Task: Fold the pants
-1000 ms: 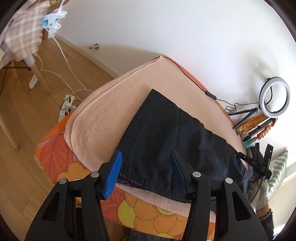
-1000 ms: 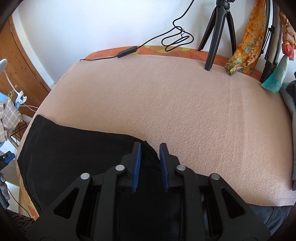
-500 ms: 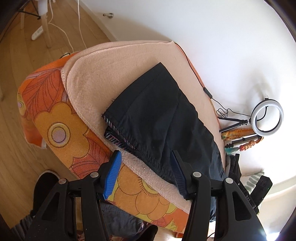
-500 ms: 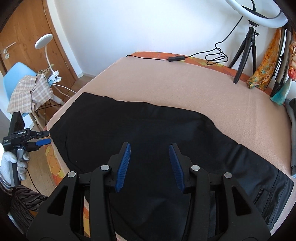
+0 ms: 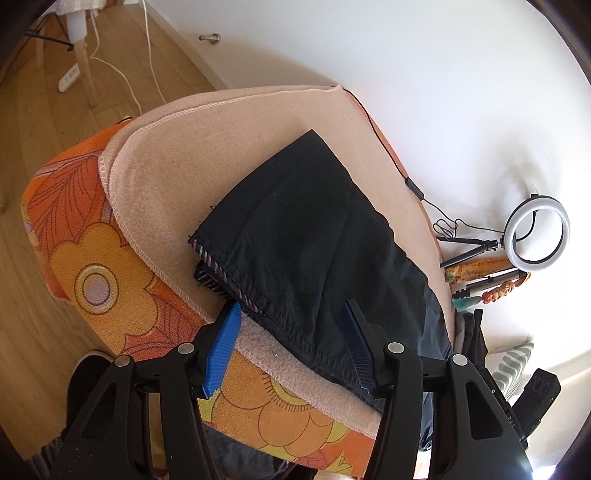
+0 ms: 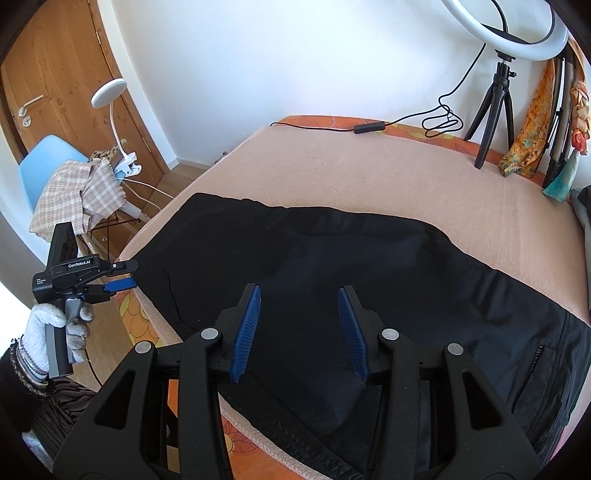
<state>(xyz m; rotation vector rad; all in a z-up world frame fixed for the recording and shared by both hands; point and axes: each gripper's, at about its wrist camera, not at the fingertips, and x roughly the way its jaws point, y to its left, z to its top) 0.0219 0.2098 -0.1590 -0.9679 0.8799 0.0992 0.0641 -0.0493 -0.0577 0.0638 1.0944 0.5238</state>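
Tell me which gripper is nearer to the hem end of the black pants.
Left. The left gripper sits at the hem end of the black pants, open, with its tips at the cuff edge. The right gripper hovers open above the middle of the pants, further along toward the waist.

Both wrist views look down on pants.

Ahead of my right tool I see a peach fleece blanket spread over an orange floral cover. Far ahead to the right a ring light stands on a black tripod, its cable trailing left. Off to the left are a blue chair draped with checked cloth, a white clip lamp and a wooden door.
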